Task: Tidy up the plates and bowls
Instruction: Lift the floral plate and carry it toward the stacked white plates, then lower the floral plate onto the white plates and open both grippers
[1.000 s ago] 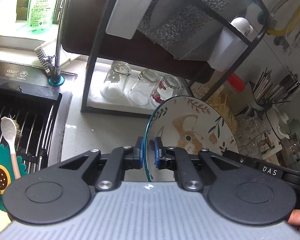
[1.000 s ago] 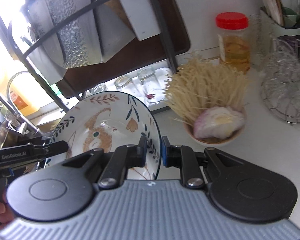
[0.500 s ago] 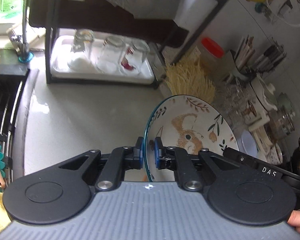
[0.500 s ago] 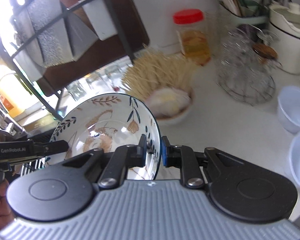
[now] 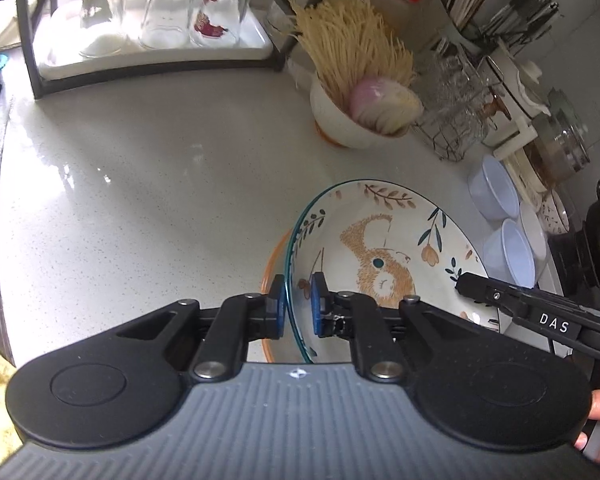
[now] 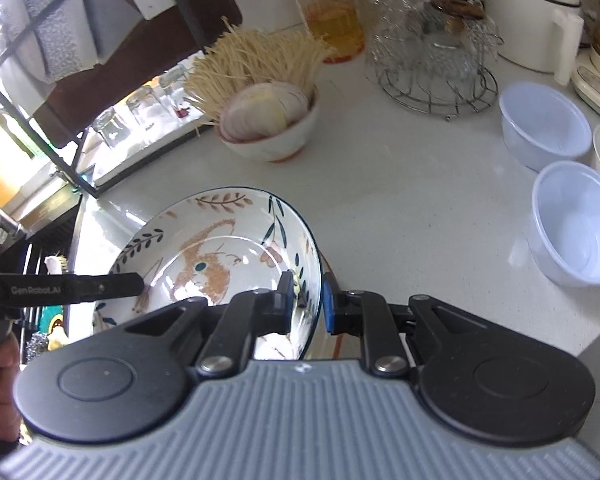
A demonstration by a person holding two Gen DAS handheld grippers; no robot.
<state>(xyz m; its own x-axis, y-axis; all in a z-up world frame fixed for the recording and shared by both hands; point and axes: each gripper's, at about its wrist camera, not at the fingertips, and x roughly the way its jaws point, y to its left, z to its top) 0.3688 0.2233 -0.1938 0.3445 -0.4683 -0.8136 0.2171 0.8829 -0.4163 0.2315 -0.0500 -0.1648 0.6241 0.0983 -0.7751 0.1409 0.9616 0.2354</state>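
A white bowl with a brown squirrel and leaf pattern (image 5: 384, 252) is held between both grippers. My left gripper (image 5: 298, 306) is shut on its left rim; my right gripper (image 6: 307, 300) is shut on its right rim, and the bowl (image 6: 216, 252) shows in that view too. The bowl sits low over an orange-rimmed dish (image 5: 269, 276) on the white counter; contact between them cannot be told. Two translucent plastic bowls (image 6: 572, 220) stand on the counter to the right.
A white bowl of noodles and sliced onion (image 5: 360, 108) stands behind. A black rack with upturned glasses (image 5: 156, 12) is at the back left. A wire glass holder (image 6: 432, 64), a red-lidded jar (image 6: 332, 12) and a white kettle (image 6: 536, 12) are at the back right. The sink (image 6: 40, 272) lies left.
Both grippers have carried the patterned bowl away from the rack, to the right and down toward the counter, over the orange-rimmed dish. The view has tilted downward.
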